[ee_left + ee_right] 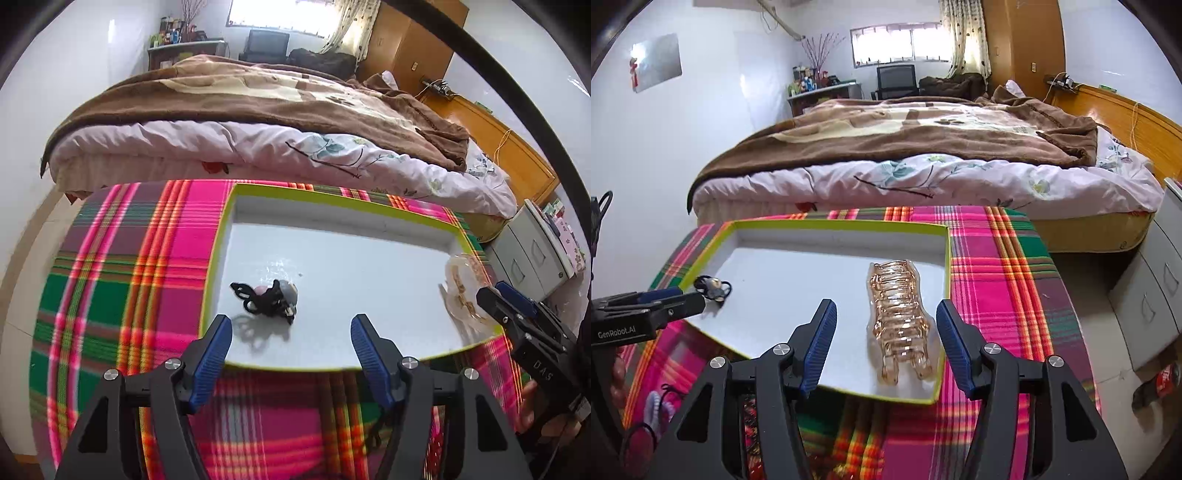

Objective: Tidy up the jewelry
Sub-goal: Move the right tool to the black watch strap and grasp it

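Note:
A shallow white tray with a lime-green rim (236,192) (947,258) lies on a plaid cloth. A black hair tie with a grey and pink charm (271,301) (713,288) lies in its left part. A clear amber hair claw (899,321) (463,291) lies in its right part. My left gripper (291,325) is open and empty, just in front of the hair tie. My right gripper (886,321) is open, its fingers on either side of the near half of the claw, not touching it.
The plaid cloth (129,277) covers the table. More hair ties (659,406) lie on it at the near left. A bed (905,147) stands behind the table, and grey drawers (1156,280) at the right. A bottle (1160,384) lies on the floor.

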`<state>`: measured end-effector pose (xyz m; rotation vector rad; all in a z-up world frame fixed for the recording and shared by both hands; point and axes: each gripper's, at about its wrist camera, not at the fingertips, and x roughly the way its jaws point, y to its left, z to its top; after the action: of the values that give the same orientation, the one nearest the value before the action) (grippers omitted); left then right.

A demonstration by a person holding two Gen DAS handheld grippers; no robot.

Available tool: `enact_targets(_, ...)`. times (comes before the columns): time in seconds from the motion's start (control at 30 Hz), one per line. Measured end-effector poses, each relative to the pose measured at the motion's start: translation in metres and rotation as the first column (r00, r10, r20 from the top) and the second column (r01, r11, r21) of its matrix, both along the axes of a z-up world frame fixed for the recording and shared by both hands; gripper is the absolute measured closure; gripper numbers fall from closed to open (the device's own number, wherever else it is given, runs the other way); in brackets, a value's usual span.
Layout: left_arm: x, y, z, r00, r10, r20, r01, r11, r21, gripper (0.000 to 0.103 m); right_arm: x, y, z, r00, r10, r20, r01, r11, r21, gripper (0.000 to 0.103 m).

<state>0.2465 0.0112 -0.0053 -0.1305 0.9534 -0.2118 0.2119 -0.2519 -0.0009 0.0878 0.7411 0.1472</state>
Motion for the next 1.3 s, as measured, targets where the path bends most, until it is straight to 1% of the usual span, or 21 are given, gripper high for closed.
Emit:
enact_targets(0.07, -0.009, 0.003, 0.006, 1.000, 0.000, 0.012, 0.000, 1.000, -0.007, 0.035, -0.008, -0.001, 0.005, 1.000, -0.003, 0.011, 0.003, 1.000, 0.013, 0.046)
enact_targets(0.17, -0.026, 0.009, 0.014, 1.000, 0.008, 0.025, -0.007, 1.000, -0.022, 0.029, -0.022, -0.002, 0.011, 1.000, -0.001, 0.022, 0.000, 1.000, 0.027, 0.046)
enact_targets(0.27, -0.044, 0.015, 0.020, 0.999, 0.009, 0.039, -0.008, 1.000, -0.026, 0.029, -0.040, -0.003, 0.015, 1.000, 0.002, 0.031, -0.004, 0.999, 0.038, 0.046)
enact_targets(0.4, -0.075, 0.025, 0.025, 0.998, 0.021, 0.054, -0.020, 1.000, -0.010, 0.029, -0.062, -0.004, 0.013, 0.999, 0.013, 0.029, -0.015, 0.998, 0.063, 0.046)
enact_targets(0.53, -0.103, 0.035, 0.024, 0.998, 0.034, 0.059, -0.035, 0.999, 0.018, 0.029, -0.086, 0.001, 0.006, 0.999, 0.033, 0.008, -0.033, 0.997, 0.073, 0.046)
enact_targets(0.77, -0.147, 0.050, 0.011, 0.998, 0.048, 0.045, -0.048, 0.999, 0.005, 0.029, -0.118, 0.020, -0.007, 0.995, 0.089, -0.033, -0.086, 0.992, 0.097, 0.046)
enact_targets(0.87, -0.161, 0.053, 0.003, 0.999, 0.047, 0.027, -0.048, 0.999, 0.017, 0.029, -0.126, 0.032, -0.016, 0.991, 0.114, -0.065, -0.107, 0.989, 0.105, 0.046)
enact_targets(0.97, -0.171, 0.058, -0.001, 0.998, 0.054, 0.025, -0.054, 0.998, 0.009, 0.029, -0.131, 0.043, -0.023, 0.986, 0.138, -0.092, -0.127, 0.984, 0.123, 0.046)
enact_targets(1.17, -0.183, 0.064, -0.006, 0.998, 0.061, 0.019, -0.061, 0.998, 0.001, 0.029, -0.133, 0.065, -0.028, 0.982, 0.151, -0.112, -0.136, 0.982, 0.127, 0.046)
enact_targets(1.3, -0.186, 0.067, -0.010, 0.998, 0.068, 0.011, -0.068, 0.998, -0.006, 0.029, -0.131, 0.079, -0.028, 0.981, 0.151, -0.120, -0.138, 0.985, 0.107, 0.046)
